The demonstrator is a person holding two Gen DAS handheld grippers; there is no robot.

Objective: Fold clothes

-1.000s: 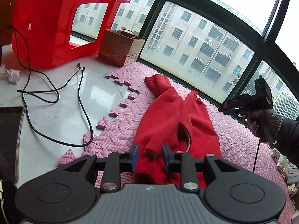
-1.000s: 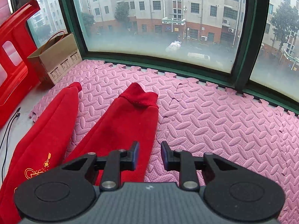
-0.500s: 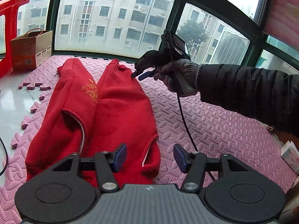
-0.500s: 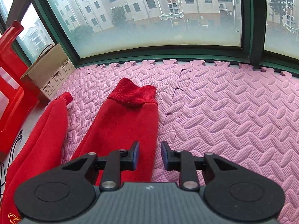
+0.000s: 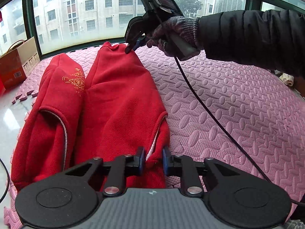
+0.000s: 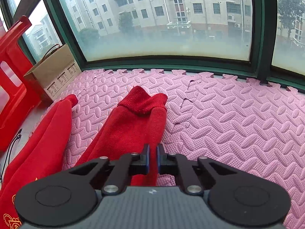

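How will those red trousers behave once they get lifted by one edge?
The red trousers will probably sag and drape, since the fleecy cloth already lies creased. They likely won't slip, as the fabric looks thick where the left tool is closing on it. The ribbed cuff may dangle.

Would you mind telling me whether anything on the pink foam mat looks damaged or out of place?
Yes: the pink foam mat has tiles separating at a jagged interlocking seam right of the red trousers' ribbed cuff.

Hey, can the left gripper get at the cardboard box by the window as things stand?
Probably not right away. The left gripper is closing on the red trousers, with cloth between its jaws. The cardboard box sits off the pink mat, beyond the other trouser leg.
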